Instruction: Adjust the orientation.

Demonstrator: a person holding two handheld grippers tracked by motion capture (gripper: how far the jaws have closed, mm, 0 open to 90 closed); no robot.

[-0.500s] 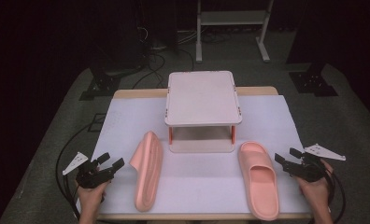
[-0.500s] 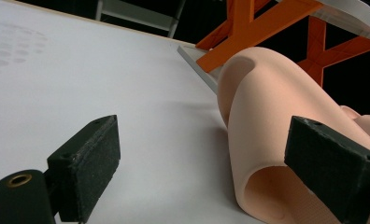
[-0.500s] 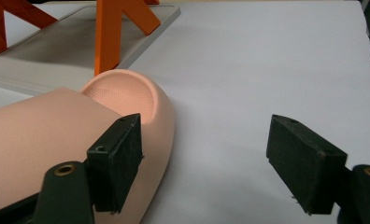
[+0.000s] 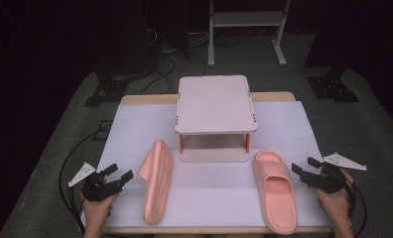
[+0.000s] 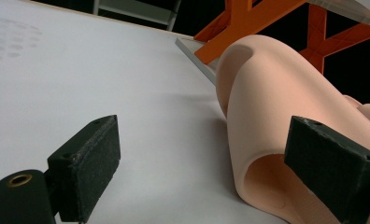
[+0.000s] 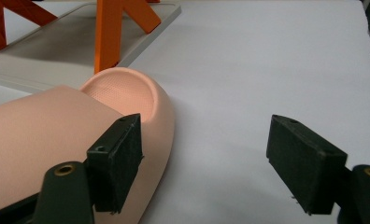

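One big table point(image 4: 135, 99) with a white cover stands in the middle of the high view. On it, near the far edge, sits one small white shelf stand point(image 4: 215, 101) with a flat top and orange legs. There is a low tray part under its top.

There are two soft pink rubber slippers. The left slipper point(image 4: 157, 181) lies tipped up on its side, just in front of the stand and a bit to the left. The right slipper point(image 4: 275, 191) lies flat with its open side up, just in front of the stand and a bit to the right. The two slippers are well apart from each other.

There are two black grippers, one in each hand. The left gripper point(image 4: 116, 179) hovers near the left slipper, at its left side. In the left gripper view its jaws stand wide open, with nothing between the pads. The slipper sits just past one pad, and I cannot tell if it touches.

The right gripper point(image 4: 303, 167) is near the right slipper, at its right side. In the right gripper view its jaws are also wide open. They hold nothing, and the slipper's round end lies beside one pad.
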